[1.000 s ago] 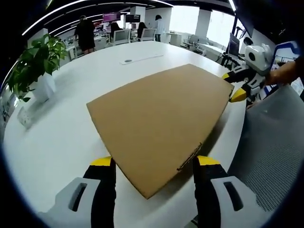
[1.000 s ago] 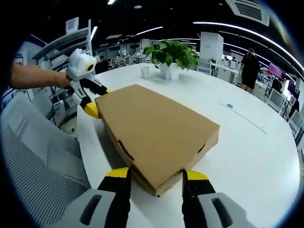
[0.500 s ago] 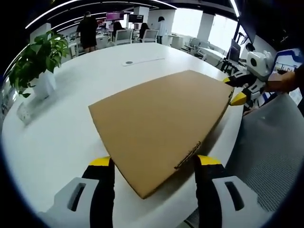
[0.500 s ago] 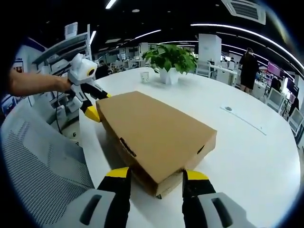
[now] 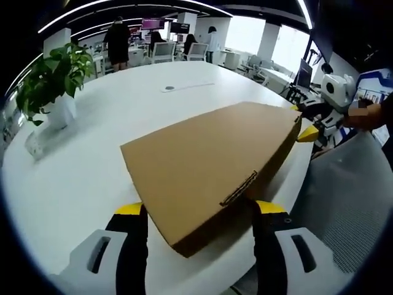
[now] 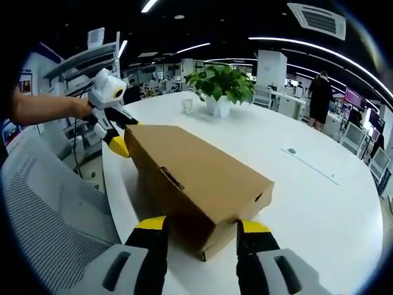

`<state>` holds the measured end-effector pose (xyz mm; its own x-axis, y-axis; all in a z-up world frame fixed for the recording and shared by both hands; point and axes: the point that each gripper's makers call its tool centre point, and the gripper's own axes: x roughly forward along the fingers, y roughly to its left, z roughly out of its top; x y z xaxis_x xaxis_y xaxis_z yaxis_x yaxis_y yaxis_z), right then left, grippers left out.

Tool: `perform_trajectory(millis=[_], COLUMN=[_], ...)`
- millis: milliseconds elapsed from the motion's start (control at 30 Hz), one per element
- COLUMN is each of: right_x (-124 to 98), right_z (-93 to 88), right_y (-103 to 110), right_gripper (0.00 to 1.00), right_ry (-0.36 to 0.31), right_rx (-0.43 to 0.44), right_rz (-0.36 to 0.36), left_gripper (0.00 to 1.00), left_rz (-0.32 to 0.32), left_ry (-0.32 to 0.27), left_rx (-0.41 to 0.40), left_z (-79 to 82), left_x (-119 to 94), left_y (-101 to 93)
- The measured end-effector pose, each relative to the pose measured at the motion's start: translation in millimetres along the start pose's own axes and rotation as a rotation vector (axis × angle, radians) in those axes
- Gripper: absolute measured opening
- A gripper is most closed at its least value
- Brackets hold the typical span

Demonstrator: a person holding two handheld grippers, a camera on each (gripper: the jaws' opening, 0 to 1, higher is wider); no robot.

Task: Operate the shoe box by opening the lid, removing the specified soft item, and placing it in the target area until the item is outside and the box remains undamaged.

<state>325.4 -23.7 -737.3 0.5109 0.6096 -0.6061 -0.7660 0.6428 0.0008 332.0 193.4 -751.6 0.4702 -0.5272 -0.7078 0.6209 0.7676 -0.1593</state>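
Lifting the near long edge of the shoe box lid (image 5: 209, 163) with both grippers, one at each end. Compared with a second ago, the front wall shows much taller in the right gripper view and the brown top tips away from me, so the lid is rising on its far edge. I judge the opening step underway, not finished.

Left gripper (image 5: 199, 212): jaws spread either side of the box corner, not clenched; whether a pad touches cardboard I cannot tell. Right gripper (image 6: 201, 227): the same, jaws apart astride its corner. In each view the other gripper appears at the far end of the box, left gripper (image 6: 116, 132) and right gripper (image 5: 310, 123), yellow tips against the edge.

The box sits near the edge of the white table (image 5: 92, 160), with a mesh chair (image 6: 55, 221) just beside it and a potted plant (image 6: 221, 83) well apart.

Hidden: the box interior and the soft item. No gap is readable under the lid. No marked target area is visible. The tuck slot (image 5: 239, 187) on the front wall is small and unclear.
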Motion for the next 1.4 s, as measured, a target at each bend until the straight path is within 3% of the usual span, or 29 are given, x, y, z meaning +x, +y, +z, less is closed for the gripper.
perform_trajectory(millis=[900,1167,1400], right_x=[-11,-14,-15], right_z=[27.1,41.0,52.3], right_y=[-14,-23,-36], right_gripper=[0.36,0.33,0.27], right_ry=[-0.073,-0.106,-0.128], right_rx=[-0.034,-0.048,-0.062], right_rz=[-0.058,-0.087,-0.117], left_gripper=[0.63,0.59,0.52], left_rz=[0.084,0.120,0.144], left_ry=[-0.090,-0.152,-0.167], left_rx=[0.044,0.037,0.041], left_z=[21.8,38.6,48.9], left_x=[-16,-21,-24], left_y=[7.2,15.4,22.9])
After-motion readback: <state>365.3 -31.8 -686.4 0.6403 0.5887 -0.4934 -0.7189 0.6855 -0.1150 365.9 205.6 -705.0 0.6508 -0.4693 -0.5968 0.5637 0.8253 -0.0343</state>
